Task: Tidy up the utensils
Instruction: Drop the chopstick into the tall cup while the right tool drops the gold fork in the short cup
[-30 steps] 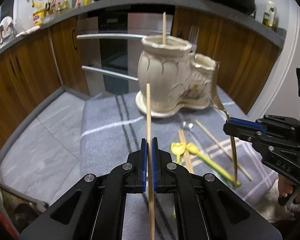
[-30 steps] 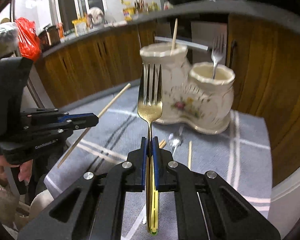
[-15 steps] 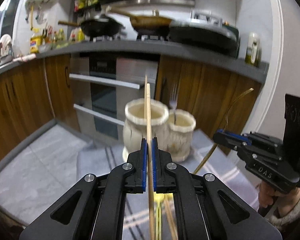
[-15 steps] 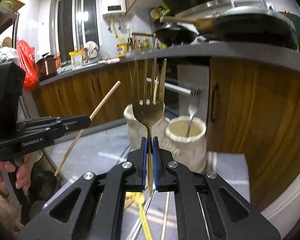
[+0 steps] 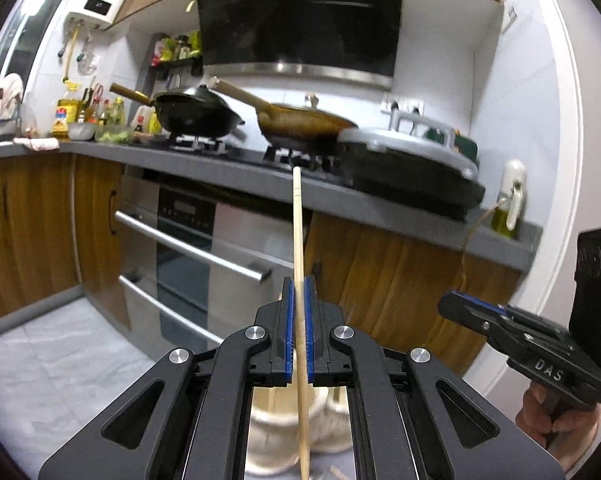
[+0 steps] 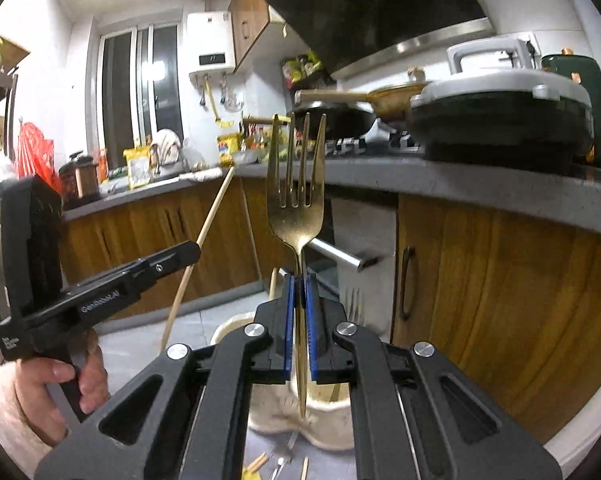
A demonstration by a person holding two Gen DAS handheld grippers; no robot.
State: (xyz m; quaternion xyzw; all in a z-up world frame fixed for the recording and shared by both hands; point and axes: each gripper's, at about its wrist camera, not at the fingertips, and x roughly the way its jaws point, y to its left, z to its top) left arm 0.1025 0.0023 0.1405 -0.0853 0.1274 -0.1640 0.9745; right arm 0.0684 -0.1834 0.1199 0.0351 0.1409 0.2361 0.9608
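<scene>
1. While your grippers hung above the cream holder (image 6: 300, 420), it sat low between their frames.
2. Your right gripper (image 6: 299, 280) clamped the gold fork (image 6: 296, 208), tines up.
3. Your left gripper (image 5: 298, 280) pinched the chopstick (image 5: 298, 232) upright.

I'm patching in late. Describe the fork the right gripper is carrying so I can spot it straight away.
In the right wrist view, look in front of the wooden cabinets below the grey counter. The right gripper is shut on the fork, tines up. It is gold, unlike the silver fork standing in the cream holder below.
</scene>
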